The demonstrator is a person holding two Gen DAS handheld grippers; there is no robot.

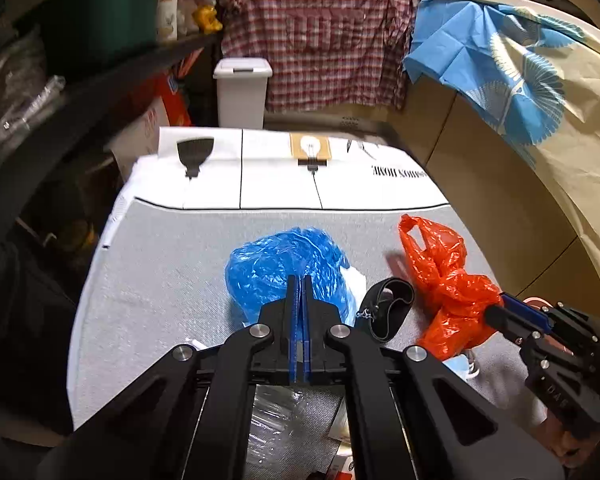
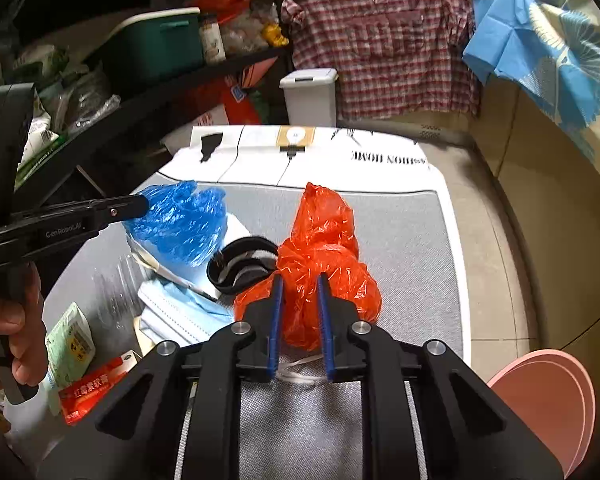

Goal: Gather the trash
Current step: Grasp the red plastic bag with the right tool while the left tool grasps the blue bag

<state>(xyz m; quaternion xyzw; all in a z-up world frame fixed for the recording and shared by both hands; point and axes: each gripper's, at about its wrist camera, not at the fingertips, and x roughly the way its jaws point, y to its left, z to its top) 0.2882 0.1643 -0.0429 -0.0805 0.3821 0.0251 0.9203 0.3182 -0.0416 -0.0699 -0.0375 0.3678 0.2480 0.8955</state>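
On the left a dark shelf (image 2: 148, 92) holds a green bin (image 2: 160, 44). Below it, at the near left of the grey surface (image 2: 412, 248), lie a red packet (image 2: 88, 394), a green pouch (image 2: 70, 344) and face masks (image 2: 176, 312). The left tool (image 1: 300, 280) has its blue pads pressed together on the edge of the blue plastic bag (image 1: 276, 264), which rests on the surface. Just right of that bag sits a black strap loop (image 2: 242, 264). Next comes the orange plastic bag (image 2: 324, 248), with the right tool (image 2: 300, 280) pinching its lower bunched part between narrowly parted pads. A white lidded bin (image 2: 310, 96) stands beyond the surface's far edge. A pink round object (image 2: 548, 400) shows at the near right.
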